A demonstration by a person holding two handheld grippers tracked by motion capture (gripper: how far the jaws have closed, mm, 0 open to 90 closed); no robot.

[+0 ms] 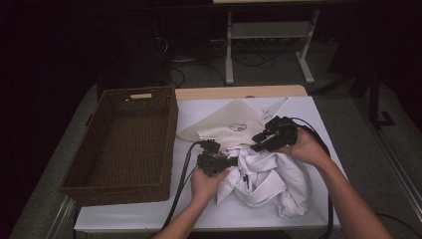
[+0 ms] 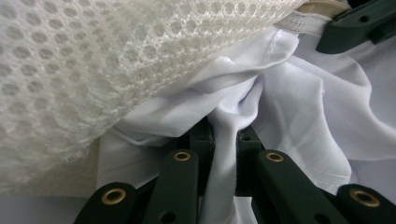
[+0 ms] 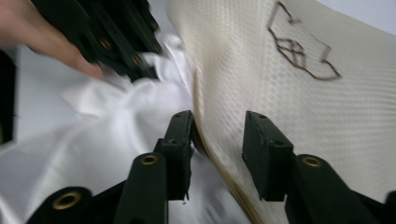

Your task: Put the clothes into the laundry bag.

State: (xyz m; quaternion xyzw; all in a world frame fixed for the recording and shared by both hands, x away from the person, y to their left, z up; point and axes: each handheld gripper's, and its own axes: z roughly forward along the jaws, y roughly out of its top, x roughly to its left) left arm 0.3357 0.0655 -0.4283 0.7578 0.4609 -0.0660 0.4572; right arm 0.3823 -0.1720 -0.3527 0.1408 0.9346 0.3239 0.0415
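A brown wicker basket [image 1: 124, 144] is seen at the left of the white table [image 1: 149, 216]. Just right of it, the left gripper [image 1: 215, 162] is clenched on a fold of the crumpled white garment [image 1: 268, 181], which is pinched between its pads in the left gripper view. Farther right, the right gripper [image 1: 271, 135] is held with its jaws parted around the edge of the cream mesh bag [image 1: 229, 124], the pads not pressing on it; the bag lies partly over the garment.
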